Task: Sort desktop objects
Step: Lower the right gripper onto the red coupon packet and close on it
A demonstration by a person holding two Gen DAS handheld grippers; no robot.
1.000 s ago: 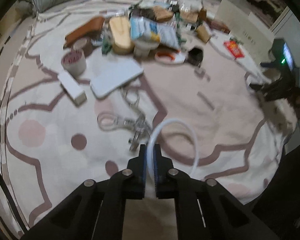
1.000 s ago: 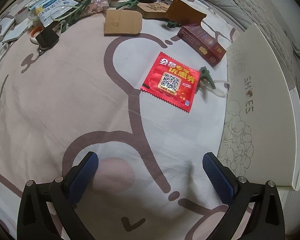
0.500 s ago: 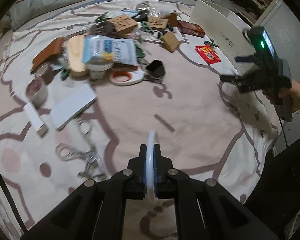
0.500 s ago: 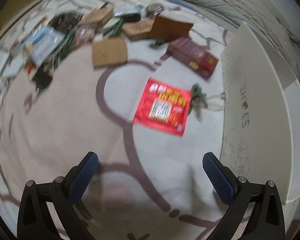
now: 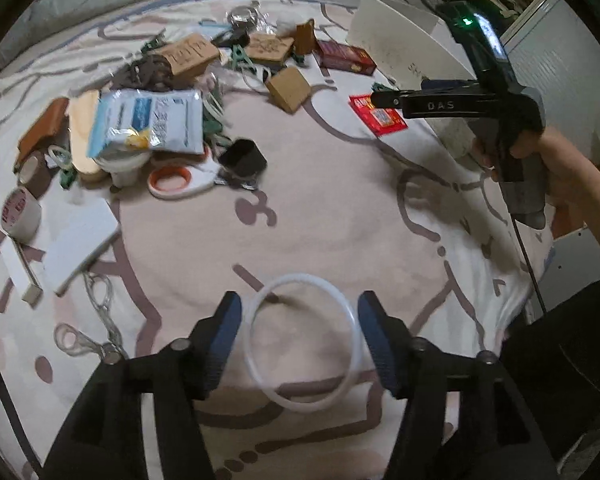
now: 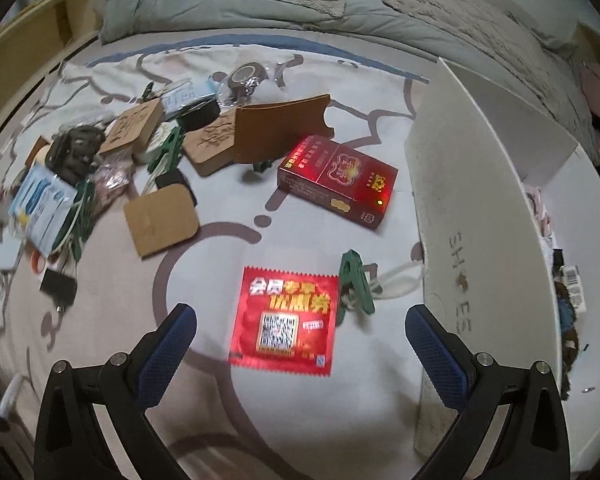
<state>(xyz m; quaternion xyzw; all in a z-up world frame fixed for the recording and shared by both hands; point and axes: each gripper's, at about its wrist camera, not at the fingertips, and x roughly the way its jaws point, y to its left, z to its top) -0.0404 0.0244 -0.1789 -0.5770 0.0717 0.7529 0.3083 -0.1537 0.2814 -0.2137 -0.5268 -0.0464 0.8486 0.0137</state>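
Observation:
A thin white ring (image 5: pixel 304 277) lies loose between the fingers of my left gripper (image 5: pixel 300 312). Its jaws are opening and the blue pads stand clear of the ring on both sides, over the pink patterned bedspread (image 5: pixel 340 208). My right gripper (image 6: pixel 300 320) is open, low over a flat red packet (image 6: pixel 286 322) with a printed code. A green clip (image 6: pixel 354 284) lies just right of that packet. In the left wrist view a hand (image 5: pixel 560 160) holds the right tool above the same red packet (image 5: pixel 380 118).
A pile of sundries fills the far left: a blue-white pouch (image 5: pixel 148 120), tape rolls (image 5: pixel 20 212), a black cup (image 5: pixel 242 158), cardboard tags (image 6: pixel 160 220), metal scissors (image 5: pixel 100 320). A dark red box (image 6: pixel 340 178) lies beyond the packet. A white shoe-box lid (image 6: pixel 480 220) stands at the right.
My left gripper carried the ring rightwards, pinched edge-on, then opened; the ring now lies flat between the jaws. My right gripper moved up towards the red packet and rolled.

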